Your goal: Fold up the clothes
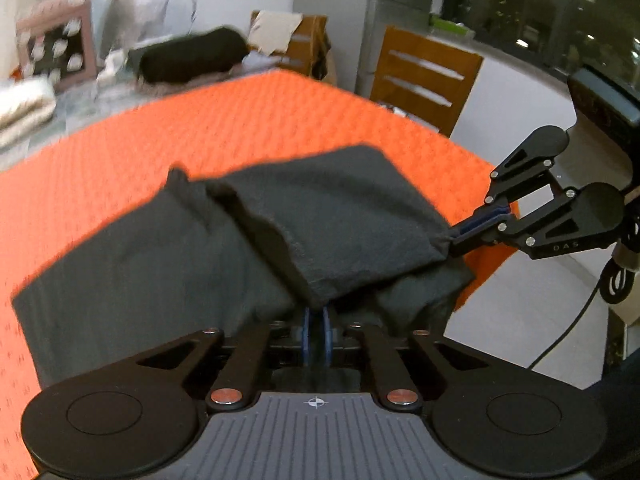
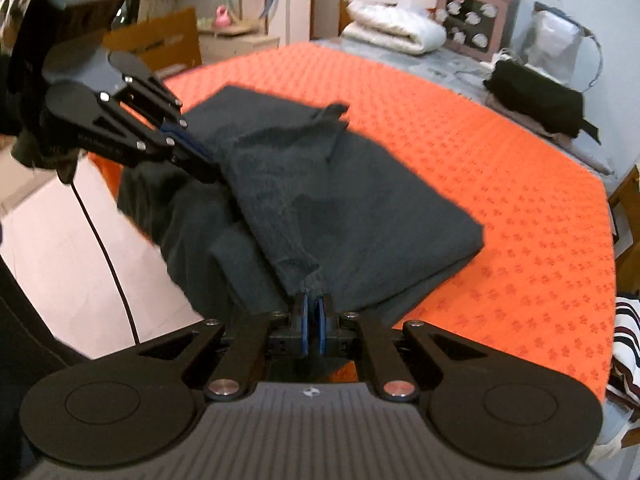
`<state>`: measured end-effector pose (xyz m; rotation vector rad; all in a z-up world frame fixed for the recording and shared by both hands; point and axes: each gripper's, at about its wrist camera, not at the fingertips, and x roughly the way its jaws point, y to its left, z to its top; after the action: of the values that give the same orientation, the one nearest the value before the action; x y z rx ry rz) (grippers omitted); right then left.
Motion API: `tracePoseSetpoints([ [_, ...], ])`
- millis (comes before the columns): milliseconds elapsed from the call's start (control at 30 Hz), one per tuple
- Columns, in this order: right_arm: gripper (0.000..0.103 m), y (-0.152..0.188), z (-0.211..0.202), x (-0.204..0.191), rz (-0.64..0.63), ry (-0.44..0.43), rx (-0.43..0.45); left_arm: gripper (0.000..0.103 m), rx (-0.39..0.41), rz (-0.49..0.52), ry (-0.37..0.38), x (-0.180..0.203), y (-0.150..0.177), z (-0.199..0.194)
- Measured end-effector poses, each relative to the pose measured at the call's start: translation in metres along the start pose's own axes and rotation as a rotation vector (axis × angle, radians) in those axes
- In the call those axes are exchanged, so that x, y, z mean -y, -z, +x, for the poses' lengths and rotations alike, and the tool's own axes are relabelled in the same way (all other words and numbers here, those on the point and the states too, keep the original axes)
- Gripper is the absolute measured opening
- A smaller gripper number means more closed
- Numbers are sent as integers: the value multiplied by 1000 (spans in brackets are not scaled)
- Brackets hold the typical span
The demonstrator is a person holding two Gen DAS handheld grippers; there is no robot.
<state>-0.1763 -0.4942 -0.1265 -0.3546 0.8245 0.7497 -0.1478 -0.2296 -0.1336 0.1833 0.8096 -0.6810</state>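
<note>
Two tools, left tool (image 1: 316, 330) and right tool (image 2: 313, 312), each pinch a dark grey garment (image 1: 160, 248) over the orange tabletop (image 1: 240, 120)

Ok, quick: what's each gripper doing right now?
Left gripper: jaws closed on an edge of the dark grey garment.
Right gripper: jaws closed on another edge of it.

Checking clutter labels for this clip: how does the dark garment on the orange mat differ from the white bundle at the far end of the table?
The garment is dark grey; the bundle is white. The garment lies half folded on the orange mat, part hanging over the table edge; the bundle sits off the mat, neatly rolled. Both claws pinch the garment; nothing touches the bundle. Both are soft fabric.
</note>
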Motion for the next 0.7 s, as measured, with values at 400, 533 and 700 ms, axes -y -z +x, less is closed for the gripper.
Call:
tracePoseSetpoints([
  [400, 36, -21, -35, 72, 359, 36, 80, 47, 126, -404, -203, -85, 14, -65],
  [533, 43, -26, -21, 114, 522, 52, 110, 48, 157, -544, -295, -130, 13, -64],
  [700, 47, -28, 12, 146, 631, 45, 97, 49, 144, -623, -353, -172, 6, -48],
])
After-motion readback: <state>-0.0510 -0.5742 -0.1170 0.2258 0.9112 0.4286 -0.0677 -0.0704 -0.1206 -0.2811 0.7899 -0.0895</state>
